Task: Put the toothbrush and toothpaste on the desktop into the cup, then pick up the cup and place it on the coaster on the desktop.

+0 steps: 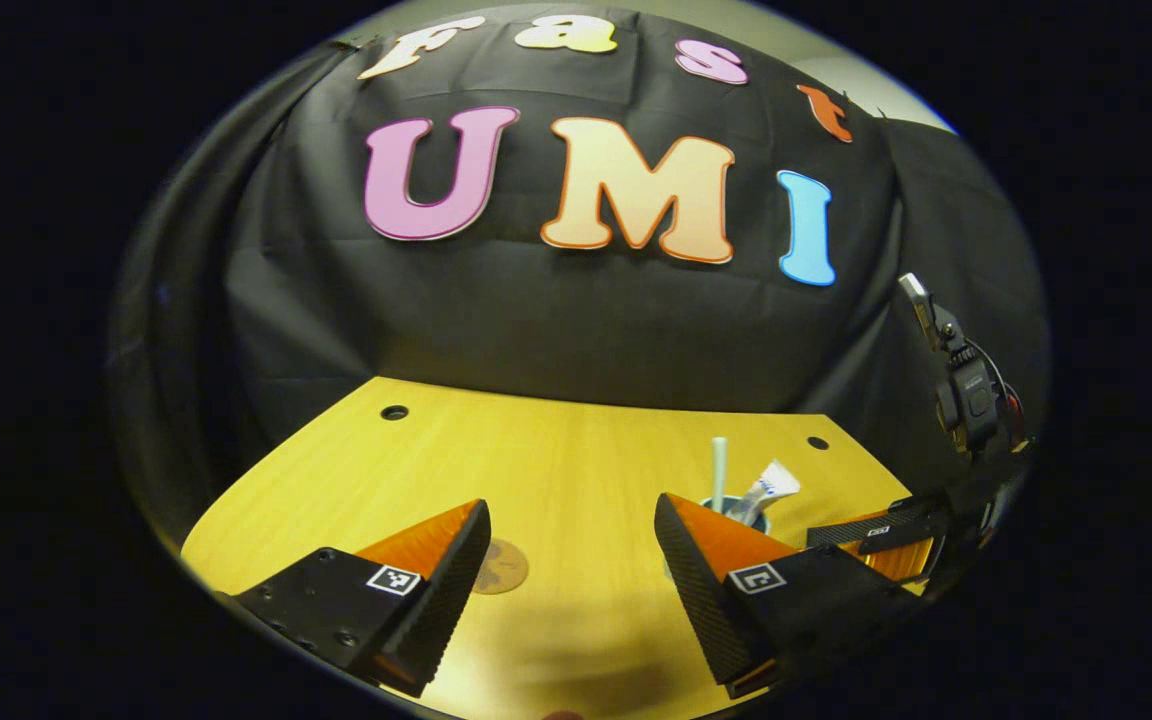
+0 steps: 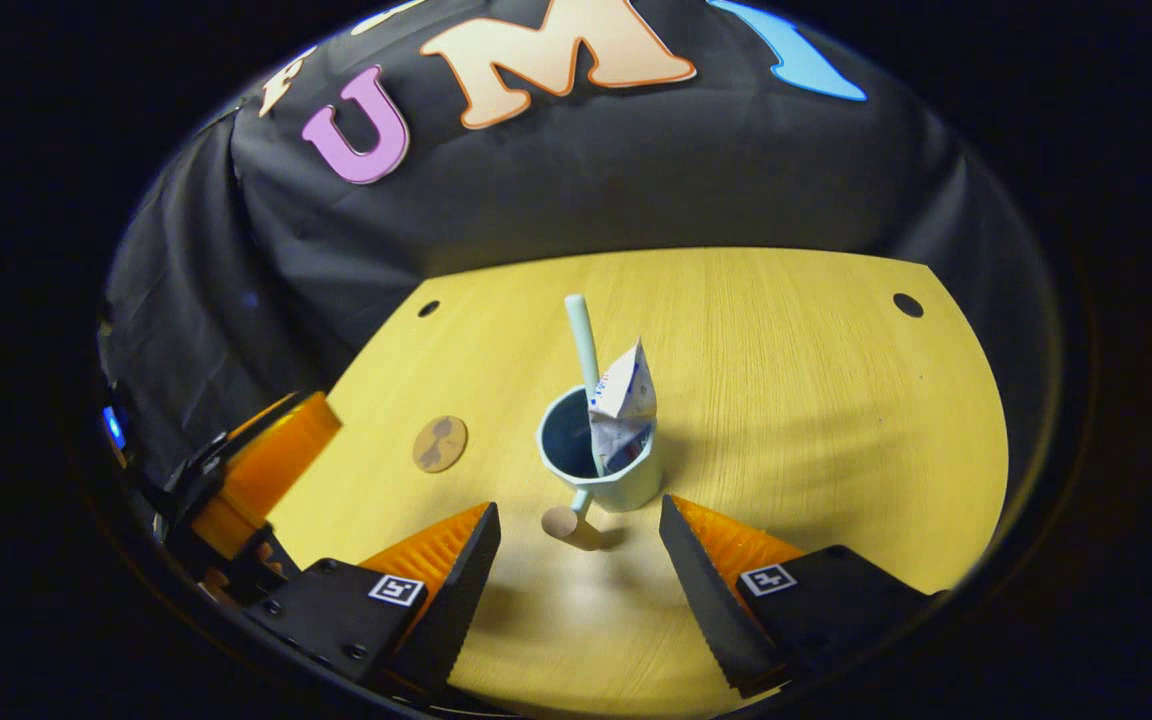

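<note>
A pale blue cup [image 2: 604,460] stands on the wooden desktop [image 2: 786,380] with its round-ended handle pointing toward me. A light toothbrush [image 2: 584,350] and a crumpled white toothpaste tube [image 2: 622,405] stand upright inside it. My right gripper [image 2: 576,545] is open just short of the cup, its fingers either side of the handle, touching nothing. A small round brown coaster [image 2: 439,443] lies left of the cup. In the left gripper view, my left gripper [image 1: 571,560] is open and empty above the coaster [image 1: 499,566]; the cup [image 1: 736,508] sits partly behind its right finger.
The black cloth wall [image 1: 576,300] closes the desk's far side. Cable holes [image 1: 394,412] sit in the far corners [image 2: 907,304]. The other gripper and its mount [image 1: 966,400] stand at the right of the left gripper view; the left gripper's body [image 2: 256,480] is at the left of the right gripper view.
</note>
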`<state>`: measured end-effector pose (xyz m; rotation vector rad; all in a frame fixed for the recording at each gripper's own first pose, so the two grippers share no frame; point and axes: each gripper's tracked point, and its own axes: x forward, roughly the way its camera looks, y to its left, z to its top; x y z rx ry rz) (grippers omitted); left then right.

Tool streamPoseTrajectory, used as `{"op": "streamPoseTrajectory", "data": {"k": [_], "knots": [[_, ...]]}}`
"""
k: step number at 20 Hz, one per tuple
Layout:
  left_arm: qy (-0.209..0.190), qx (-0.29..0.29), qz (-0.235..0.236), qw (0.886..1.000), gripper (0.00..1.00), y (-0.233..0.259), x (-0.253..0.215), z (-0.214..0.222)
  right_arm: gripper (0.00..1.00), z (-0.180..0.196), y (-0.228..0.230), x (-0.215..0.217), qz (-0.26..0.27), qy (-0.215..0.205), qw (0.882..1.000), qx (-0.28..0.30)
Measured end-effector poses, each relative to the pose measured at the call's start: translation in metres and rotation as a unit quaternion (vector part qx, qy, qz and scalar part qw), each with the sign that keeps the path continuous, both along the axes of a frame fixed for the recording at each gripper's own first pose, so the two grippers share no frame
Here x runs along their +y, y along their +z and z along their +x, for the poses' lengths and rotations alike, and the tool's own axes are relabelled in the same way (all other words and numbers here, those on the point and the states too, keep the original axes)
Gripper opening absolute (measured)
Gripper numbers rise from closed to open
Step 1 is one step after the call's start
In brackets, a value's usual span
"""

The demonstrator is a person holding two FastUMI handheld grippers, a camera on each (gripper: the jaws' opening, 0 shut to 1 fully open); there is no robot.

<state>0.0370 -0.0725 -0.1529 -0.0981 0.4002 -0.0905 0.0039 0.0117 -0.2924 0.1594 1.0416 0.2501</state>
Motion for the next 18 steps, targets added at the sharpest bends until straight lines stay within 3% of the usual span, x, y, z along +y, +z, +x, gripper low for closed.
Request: {"op": "streamPoseTrajectory", "data": {"k": [3,6,7,9,10,14,17,18], "knots": [[0.022,0.012,-0.003,1.0,0.95,-0.007,0.03,-0.007,0.98,0.008,-0.014,0.003,-0.012,-0.005,0.999,0.042],[0.036,0.024,-0.006,0.999,0.95,-0.016,0.051,-0.011,0.94,0.013,-0.03,0.008,-0.025,0.0,0.996,0.082],[0.039,0.029,-0.008,0.999,0.95,-0.018,0.056,-0.013,0.99,0.013,-0.036,0.008,-0.036,0.008,0.995,0.091],[0.042,0.035,-0.014,0.998,0.95,-0.022,0.064,-0.018,0.94,0.017,-0.042,0.013,-0.047,0.019,0.993,0.107],[0.044,0.038,-0.016,0.998,0.95,-0.024,0.067,-0.02,0.97,0.019,-0.045,0.016,-0.05,0.02,0.992,0.114],[0.045,0.054,-0.023,0.997,0.95,-0.033,0.079,-0.027,0.96,0.02,-0.065,0.014,-0.078,0.025,0.987,0.14],[0.052,0.055,-0.023,0.997,0.95,-0.033,0.092,-0.027,0.88,0.02,-0.074,0.008,-0.092,0.024,0.983,0.154],[0.055,0.056,-0.023,0.997,0.95,-0.035,0.097,-0.029,0.8,0.021,-0.074,0.006,-0.093,0.021,0.983,0.159]]}}
